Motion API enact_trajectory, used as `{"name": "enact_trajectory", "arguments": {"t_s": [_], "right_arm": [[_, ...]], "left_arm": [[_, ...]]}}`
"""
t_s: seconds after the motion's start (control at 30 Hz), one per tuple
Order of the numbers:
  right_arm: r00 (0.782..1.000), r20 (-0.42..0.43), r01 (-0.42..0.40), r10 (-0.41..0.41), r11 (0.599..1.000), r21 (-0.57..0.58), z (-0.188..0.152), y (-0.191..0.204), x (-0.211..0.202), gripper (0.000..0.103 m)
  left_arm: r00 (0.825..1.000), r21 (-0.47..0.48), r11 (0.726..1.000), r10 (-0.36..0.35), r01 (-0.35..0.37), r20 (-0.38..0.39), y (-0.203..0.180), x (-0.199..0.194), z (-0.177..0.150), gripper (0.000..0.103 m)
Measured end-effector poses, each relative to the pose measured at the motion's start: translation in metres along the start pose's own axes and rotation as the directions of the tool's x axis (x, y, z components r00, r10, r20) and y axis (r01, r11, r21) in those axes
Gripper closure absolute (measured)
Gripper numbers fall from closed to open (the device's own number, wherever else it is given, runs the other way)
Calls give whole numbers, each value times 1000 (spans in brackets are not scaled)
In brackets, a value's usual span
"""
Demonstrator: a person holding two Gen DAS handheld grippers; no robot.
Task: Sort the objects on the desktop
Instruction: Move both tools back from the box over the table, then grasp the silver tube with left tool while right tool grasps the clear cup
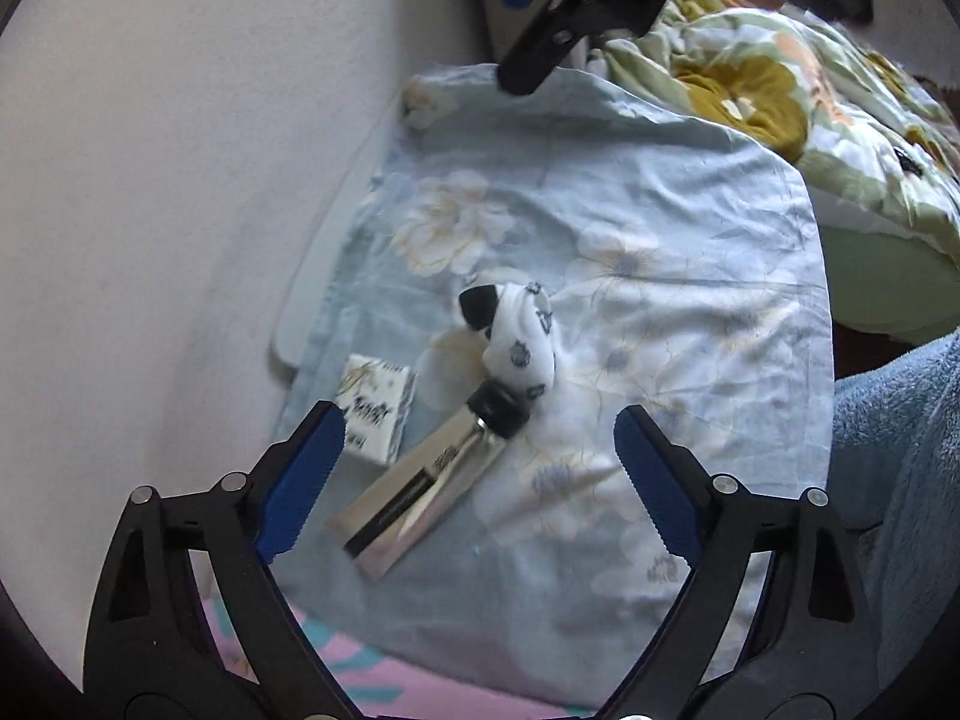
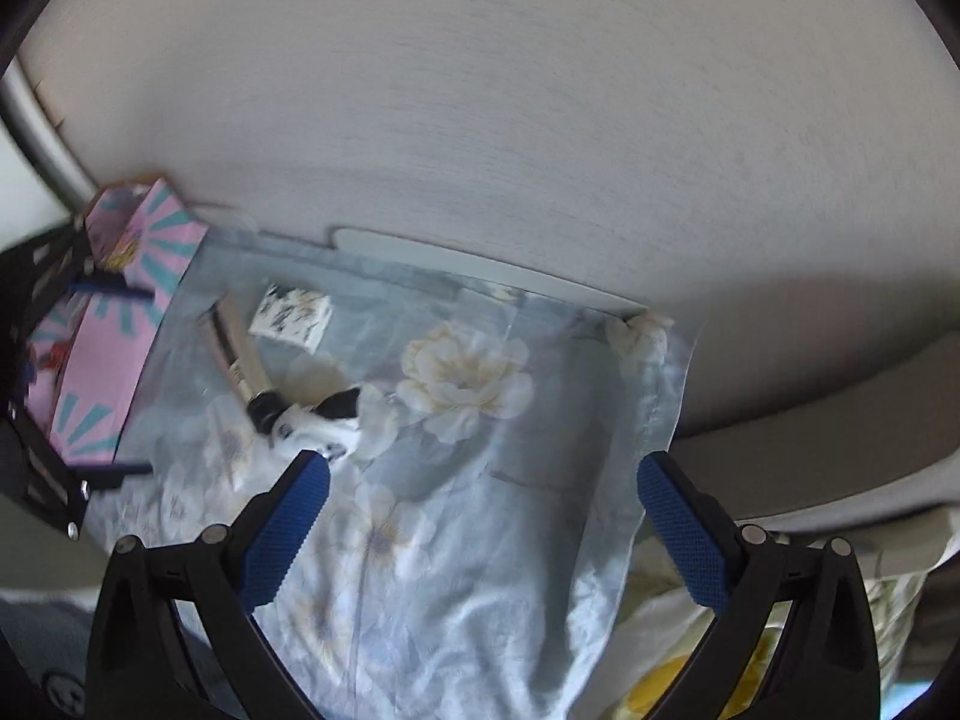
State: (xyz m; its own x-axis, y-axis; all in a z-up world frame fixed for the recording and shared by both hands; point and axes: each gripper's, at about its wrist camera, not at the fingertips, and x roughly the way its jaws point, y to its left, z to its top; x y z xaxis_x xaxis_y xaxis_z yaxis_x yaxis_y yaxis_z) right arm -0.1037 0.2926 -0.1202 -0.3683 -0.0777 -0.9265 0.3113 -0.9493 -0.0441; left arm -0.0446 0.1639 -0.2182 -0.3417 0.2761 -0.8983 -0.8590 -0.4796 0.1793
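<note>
The right gripper (image 1: 576, 6) is cut off by the top edge of the left wrist view; only part of its frame and one blue pad show, so its jaw spacing cannot be read there. In the right wrist view, the pink box (image 2: 114, 324) at the cloth's left edge is motion-blurred and partly covered by the left gripper (image 2: 90, 378). Print on the small white pack (image 1: 375, 414) is illegible. The sock (image 1: 516, 342) hides the silver tube's (image 1: 420, 492) cap end.

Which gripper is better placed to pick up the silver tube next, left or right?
Left. The left gripper is open with the silver tube between its fingers; the right gripper is over bare floral cloth, with the tube off to its side.
</note>
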Motion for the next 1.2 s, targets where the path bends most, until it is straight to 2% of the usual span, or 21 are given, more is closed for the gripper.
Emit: {"name": "enact_trajectory", "arguments": {"t_s": [0.07, 0.13, 0.17, 0.43, 0.53, 0.63, 0.83, 0.9, 1.0, 1.1, 1.2], "right_arm": [[999, 35, -24, 22, 998, 60, -2, -8, 16, 0], [998, 59, -35, 29, 995, 95, -2, -12, 37, 0], [998, 61, -41, 35, 993, 111, -1, -14, 51, 0], [992, 93, -98, 81, 974, 204, 5, -18, 109, 0], [992, 106, -85, 64, 974, 211, 4, -13, 120, 0], [992, 106, -98, 75, 968, 229, 6, -11, 132, 0], [991, 119, -82, 53, 963, 258, 17, -14, 145, 1], [991, 127, -81, 50, 963, 256, 21, -12, 147, 5], [991, 127, -70, 41, 971, 230, 26, -4, 151, 9], [992, 126, -54, 28, 978, 204, 30, 4, 155, 22], [992, 128, -30, 6, 981, 190, 31, 9, 158, 29]], "left_arm": [[1000, 35, 999, -19, 19, -2, 2, 18, -2, 17], [999, 77, 996, -45, 47, -22, 6, 36, -5, 27], [998, 97, 994, -52, 55, -34, 7, 43, -7, 29], [989, 181, 973, -137, 146, -61, 11, 69, -13, 29], [983, 202, 962, -173, 181, -57, 8, 72, -11, 38], [974, 193, 957, -201, 218, -102, 7, 85, -11, 45], [962, 210, 942, -235, 260, -137, 5, 94, -11, 45], [957, 204, 939, -253, 278, -142, 7, 95, -11, 46], [955, 222, 933, -256, 285, -150, 8, 94, -11, 53], [951, 227, 928, -260, 294, -169, 10, 93, -12, 62], [945, 217, 926, -272, 309, -183, 14, 93, -12, 66]]}}
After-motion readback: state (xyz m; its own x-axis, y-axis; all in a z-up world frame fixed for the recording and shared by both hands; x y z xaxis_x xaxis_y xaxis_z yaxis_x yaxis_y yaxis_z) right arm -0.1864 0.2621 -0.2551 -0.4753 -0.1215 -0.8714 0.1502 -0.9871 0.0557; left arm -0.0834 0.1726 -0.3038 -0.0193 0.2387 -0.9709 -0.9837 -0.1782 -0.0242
